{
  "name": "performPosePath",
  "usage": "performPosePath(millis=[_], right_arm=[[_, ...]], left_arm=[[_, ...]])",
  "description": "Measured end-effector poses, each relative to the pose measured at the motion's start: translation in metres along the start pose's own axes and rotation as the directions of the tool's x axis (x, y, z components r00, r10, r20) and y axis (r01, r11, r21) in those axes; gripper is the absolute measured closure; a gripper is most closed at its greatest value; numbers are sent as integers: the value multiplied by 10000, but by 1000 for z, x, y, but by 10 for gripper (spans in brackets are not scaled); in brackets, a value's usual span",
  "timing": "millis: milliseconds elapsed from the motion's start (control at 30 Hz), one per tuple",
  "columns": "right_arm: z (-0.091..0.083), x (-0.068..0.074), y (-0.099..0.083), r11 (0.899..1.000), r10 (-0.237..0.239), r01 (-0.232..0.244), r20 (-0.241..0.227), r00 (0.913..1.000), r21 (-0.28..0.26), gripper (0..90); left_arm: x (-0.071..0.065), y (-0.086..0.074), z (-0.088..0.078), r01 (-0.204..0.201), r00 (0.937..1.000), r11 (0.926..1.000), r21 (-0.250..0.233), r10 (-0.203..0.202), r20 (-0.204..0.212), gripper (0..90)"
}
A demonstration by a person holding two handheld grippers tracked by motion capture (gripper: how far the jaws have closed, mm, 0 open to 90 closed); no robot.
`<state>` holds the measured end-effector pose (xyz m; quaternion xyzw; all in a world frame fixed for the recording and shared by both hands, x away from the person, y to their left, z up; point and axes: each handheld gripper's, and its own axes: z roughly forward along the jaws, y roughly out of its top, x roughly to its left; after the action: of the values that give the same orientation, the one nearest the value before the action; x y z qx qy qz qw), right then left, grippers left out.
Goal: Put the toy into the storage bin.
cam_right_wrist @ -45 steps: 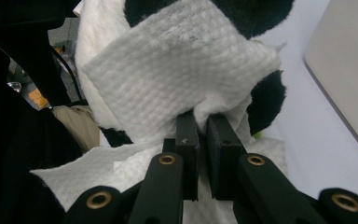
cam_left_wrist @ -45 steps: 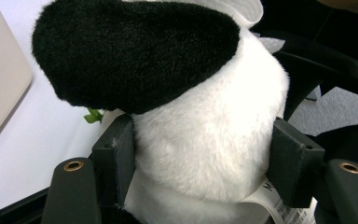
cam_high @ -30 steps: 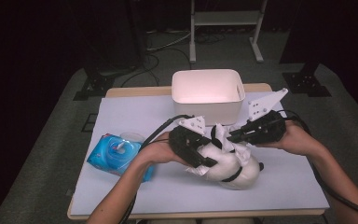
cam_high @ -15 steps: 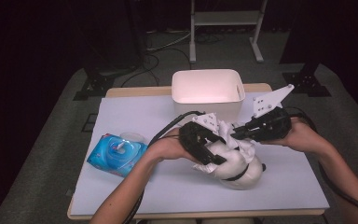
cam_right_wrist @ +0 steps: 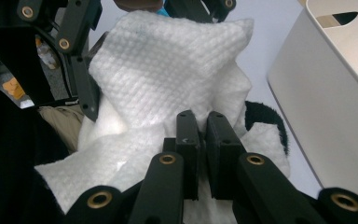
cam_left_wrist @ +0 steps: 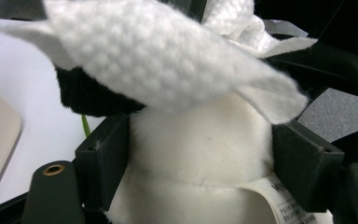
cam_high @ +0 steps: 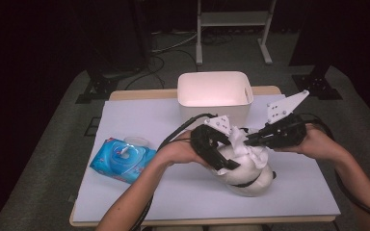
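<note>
A: Entry. The white plush toy with black ears and a black band [cam_high: 248, 179] lies on the white tabletop [cam_high: 139, 120], in front of the white rectangular plastic bin [cam_high: 215, 91]. The left gripper [cam_high: 220, 153] straddles the toy's body; in the left gripper view both pads sit flush against the white fur [cam_left_wrist: 200, 140].

B: Holding, then?

A: The jaws have just been opening, with the toy between them, yet the pads look to be still in contact. I read it as a brace that is loosening: it steadies the toy so it cannot roll under the wipe.

B: And the right gripper [cam_high: 254, 140]?

A: Jaws closed, pinching the white textured wet wipe [cam_right_wrist: 168, 70]. The sheet drapes over the top of the toy, bunched near the left gripper. Probably a wiping pass; the pinch keeps the sheet from slipping off the fur.

B: Containers?

A: The bin's interior looks bare as far as the high view shows. The blue soft pack of wipes [cam_high: 123, 160] lies at the left of the table, lid flap open, a tuft of sheet at the opening.
</note>
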<state>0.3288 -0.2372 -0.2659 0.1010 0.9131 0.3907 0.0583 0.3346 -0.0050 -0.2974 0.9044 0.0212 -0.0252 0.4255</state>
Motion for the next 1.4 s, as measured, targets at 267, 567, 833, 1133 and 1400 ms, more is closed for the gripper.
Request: performPosePath(millis=[267,567,833,1133,1400], right_arm=[[-2,2,-6,10000,29,-30,-48,10000,-19,838],[-6,2,-11,9999,156,-156,92,9998,-75,838],[-5,2,-13,9997,203,-202,95,9997,-159,838],[-13,1,-16,9987,404,-392,371,9985,-323,835],[-19,2,-4,9979,85,-70,245,9997,-639,830]], left_arm=[[-1,-11,-8,293,9996,9991,-306,-292,21,177],[-1,-27,-9,354,9994,9988,-327,-353,24,150],[0,-24,13,279,9996,9993,-240,-276,116,44],[3,-19,8,238,9997,9980,-592,-243,-77,309],[1,-11,-13,-127,9994,9998,-171,122,-321,325]])
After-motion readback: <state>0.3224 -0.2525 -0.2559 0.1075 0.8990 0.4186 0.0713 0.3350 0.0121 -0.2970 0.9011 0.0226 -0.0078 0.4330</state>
